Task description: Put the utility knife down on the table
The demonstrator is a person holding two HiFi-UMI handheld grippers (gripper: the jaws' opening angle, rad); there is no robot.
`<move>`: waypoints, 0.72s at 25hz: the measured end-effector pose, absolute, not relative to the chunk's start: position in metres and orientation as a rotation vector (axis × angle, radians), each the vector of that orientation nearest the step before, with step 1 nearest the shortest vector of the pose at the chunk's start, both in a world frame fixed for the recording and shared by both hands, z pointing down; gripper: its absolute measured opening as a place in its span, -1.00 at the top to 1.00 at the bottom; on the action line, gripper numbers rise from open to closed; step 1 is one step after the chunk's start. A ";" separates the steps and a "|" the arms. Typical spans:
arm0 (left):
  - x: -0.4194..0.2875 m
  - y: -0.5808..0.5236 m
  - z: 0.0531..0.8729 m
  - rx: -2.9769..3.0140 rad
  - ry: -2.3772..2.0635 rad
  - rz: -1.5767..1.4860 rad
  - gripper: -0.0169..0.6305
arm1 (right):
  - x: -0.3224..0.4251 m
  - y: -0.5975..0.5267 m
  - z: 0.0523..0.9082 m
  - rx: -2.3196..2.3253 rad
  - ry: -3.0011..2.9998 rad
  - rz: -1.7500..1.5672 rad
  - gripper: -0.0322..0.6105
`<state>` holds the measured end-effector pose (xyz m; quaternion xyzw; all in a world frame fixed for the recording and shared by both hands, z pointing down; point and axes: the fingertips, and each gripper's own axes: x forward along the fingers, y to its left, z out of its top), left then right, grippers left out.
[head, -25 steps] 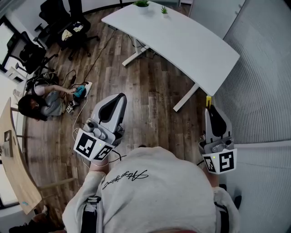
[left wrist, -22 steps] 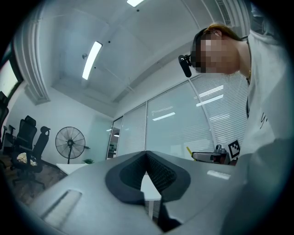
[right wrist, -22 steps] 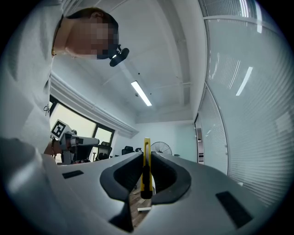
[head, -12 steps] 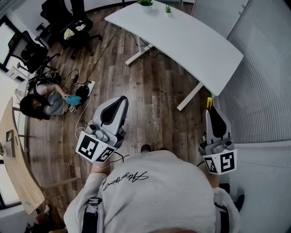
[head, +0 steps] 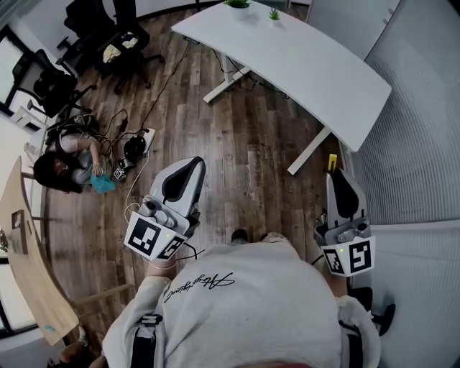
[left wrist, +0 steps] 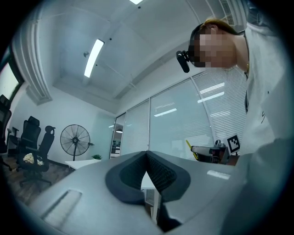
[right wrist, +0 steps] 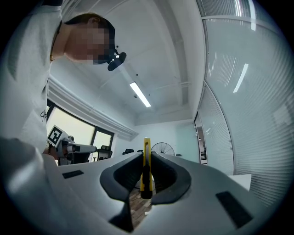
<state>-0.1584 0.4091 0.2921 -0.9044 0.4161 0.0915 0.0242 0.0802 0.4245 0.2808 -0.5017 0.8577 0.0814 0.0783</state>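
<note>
With the right gripper (right wrist: 146, 157) clamped on the yellow utility knife (right wrist: 145, 172) and the left gripper (left wrist: 147, 156) closed empty, the person has shifted slightly across the floor, yet the white table (head: 302, 57) remains well ahead, so set-down is judged premature.

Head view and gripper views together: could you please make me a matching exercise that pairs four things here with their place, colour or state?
Things:
1. utility knife
2. left gripper
3. white table
4. office chairs

Descriptions:
A. jaws together, nothing between them
B. stands ahead on the wooden floor, with two small plants at its far end
C. yellow, clamped between the jaws of the right gripper
D. black, at the upper left of the head view

Pairs: 1-C, 2-A, 3-B, 4-D
</note>
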 end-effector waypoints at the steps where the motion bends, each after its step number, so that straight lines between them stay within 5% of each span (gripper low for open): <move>1: -0.162 0.409 0.295 -2.804 1.287 0.272 0.96 | 0.076 0.425 0.282 -1.505 2.564 0.236 0.73; 18: -0.150 0.362 0.301 -2.817 1.272 0.233 0.96 | 0.081 0.376 0.296 -1.475 2.561 0.163 0.73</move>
